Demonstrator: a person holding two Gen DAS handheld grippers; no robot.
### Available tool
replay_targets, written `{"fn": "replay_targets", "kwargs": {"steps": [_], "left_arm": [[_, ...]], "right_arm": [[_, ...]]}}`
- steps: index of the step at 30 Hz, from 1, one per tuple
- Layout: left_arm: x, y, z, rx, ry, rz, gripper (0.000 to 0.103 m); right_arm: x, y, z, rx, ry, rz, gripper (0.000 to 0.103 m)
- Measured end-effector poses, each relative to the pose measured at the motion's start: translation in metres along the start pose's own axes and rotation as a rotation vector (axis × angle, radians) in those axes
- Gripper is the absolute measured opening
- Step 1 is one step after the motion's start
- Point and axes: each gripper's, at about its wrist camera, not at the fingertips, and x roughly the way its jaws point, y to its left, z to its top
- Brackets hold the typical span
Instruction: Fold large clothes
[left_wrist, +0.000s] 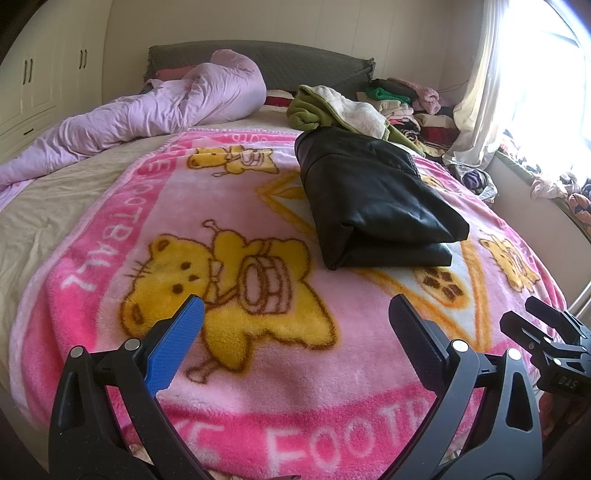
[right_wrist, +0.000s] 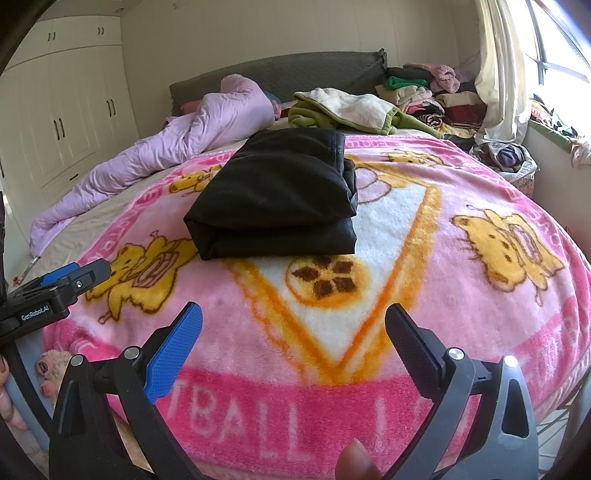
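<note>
A black garment (left_wrist: 373, 199) (right_wrist: 277, 195) lies folded into a thick rectangle on the pink cartoon blanket (left_wrist: 221, 229) (right_wrist: 461, 192). My left gripper (left_wrist: 295, 310) stands open over the blanket's near edge, well short of the garment, nothing between its blue and black fingers. My right gripper (right_wrist: 293, 317) is open too, also short of the garment and empty. In the left wrist view the right gripper (left_wrist: 528, 314) shows at the right edge. In the right wrist view the left gripper (right_wrist: 88, 271) shows at the left edge.
A crumpled lilac duvet (left_wrist: 155, 110) (right_wrist: 177, 140) lies at the back left. A green and cream fleece (left_wrist: 340, 110) (right_wrist: 351, 109) sits behind the black garment. Stacks of clothes (left_wrist: 413, 107) (right_wrist: 432, 96) fill the back right by the curtain (left_wrist: 480, 92). A fingertip (right_wrist: 354, 461) shows at the bottom.
</note>
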Motion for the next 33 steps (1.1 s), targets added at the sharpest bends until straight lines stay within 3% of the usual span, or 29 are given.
{"fn": "replay_targets", "kwargs": {"steps": [24,29,33], "left_arm": [[-0.002,0.007,0.0,-0.008,-0.002,0.012,0.094],[-0.009,0.015,0.002,-0.041,-0.031,0.025,0.094],[-0.014,0.032,0.011,-0.083,-0.036,0.052,0.094]], "right_arm": [[-0.002,-0.007,-0.002,0.024,0.002,-0.009,0.099],[-0.01,-0.025,-0.004,0.073,-0.016,-0.044,0.099],[-0.024,-0.064,-0.009,0.168,-0.024,-0.109,0.099]]}}
